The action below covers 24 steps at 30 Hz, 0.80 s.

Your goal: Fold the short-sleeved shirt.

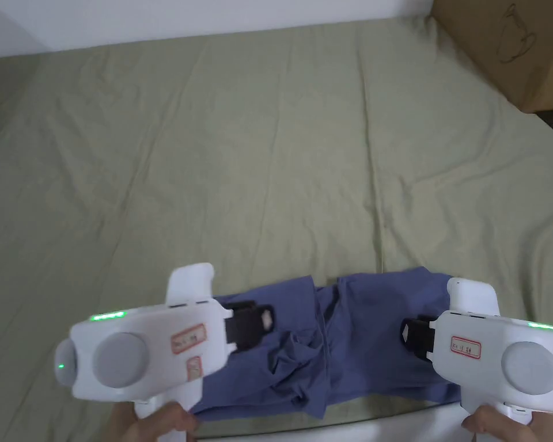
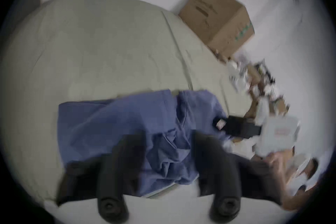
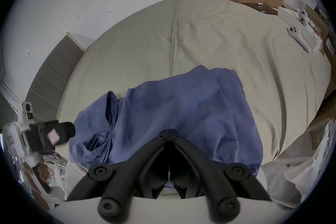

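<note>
A blue short-sleeved shirt (image 1: 350, 345) lies crumpled in folds at the near edge of the bed (image 1: 269, 144). My left gripper (image 1: 258, 319) hovers over the shirt's left part. In the left gripper view, blurred by motion, its jaws stand wide apart and open (image 2: 167, 138) with the shirt (image 2: 118, 118) behind them. My right gripper (image 1: 409, 335) is over the shirt's right part. In the right gripper view its jaw tips meet, shut (image 3: 169, 131), above the shirt (image 3: 181, 109), with no fabric seen between them. The left gripper (image 3: 60, 131) also appears there at the left.
An olive-green sheet with creases covers the bed, with wide free room beyond the shirt. A cardboard box (image 1: 511, 46) stands at the far right corner. White controllers (image 3: 298, 37) lie at the bed's right edge. Clutter (image 2: 258, 82) sits beside the bed.
</note>
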Motion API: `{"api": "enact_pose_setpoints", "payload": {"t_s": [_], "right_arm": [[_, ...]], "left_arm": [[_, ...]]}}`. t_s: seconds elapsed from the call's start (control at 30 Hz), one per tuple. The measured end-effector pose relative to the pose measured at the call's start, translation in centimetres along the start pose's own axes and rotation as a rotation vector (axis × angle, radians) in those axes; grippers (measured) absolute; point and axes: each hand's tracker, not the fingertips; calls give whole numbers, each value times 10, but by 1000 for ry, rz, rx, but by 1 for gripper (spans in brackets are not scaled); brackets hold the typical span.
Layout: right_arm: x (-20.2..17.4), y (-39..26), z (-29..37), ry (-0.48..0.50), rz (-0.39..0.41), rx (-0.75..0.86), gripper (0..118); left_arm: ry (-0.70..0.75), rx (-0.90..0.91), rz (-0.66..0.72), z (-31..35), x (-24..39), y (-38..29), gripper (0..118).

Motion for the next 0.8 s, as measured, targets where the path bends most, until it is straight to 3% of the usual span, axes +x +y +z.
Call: {"api": "enact_pose_setpoints", "payload": {"t_s": [0.03, 0.07, 0.2, 0.53, 0.8], "right_arm": [[0, 0, 0, 3, 0, 1, 0], [-1, 0, 1, 5, 0, 3, 0], [-2, 1, 3, 13, 0, 12, 0], [7, -3, 8, 10, -28, 8, 0], [9, -7, 11, 6, -34, 7, 0]], "left_arm": [[31, 20, -3, 2, -2, 1, 5], [68, 30, -18, 2, -8, 1, 4], [137, -92, -42, -23, -16, -9, 3], [-28, -232, -29, -60, 14, -44, 3], [-41, -263, -70, -64, 29, -47, 3]]}}
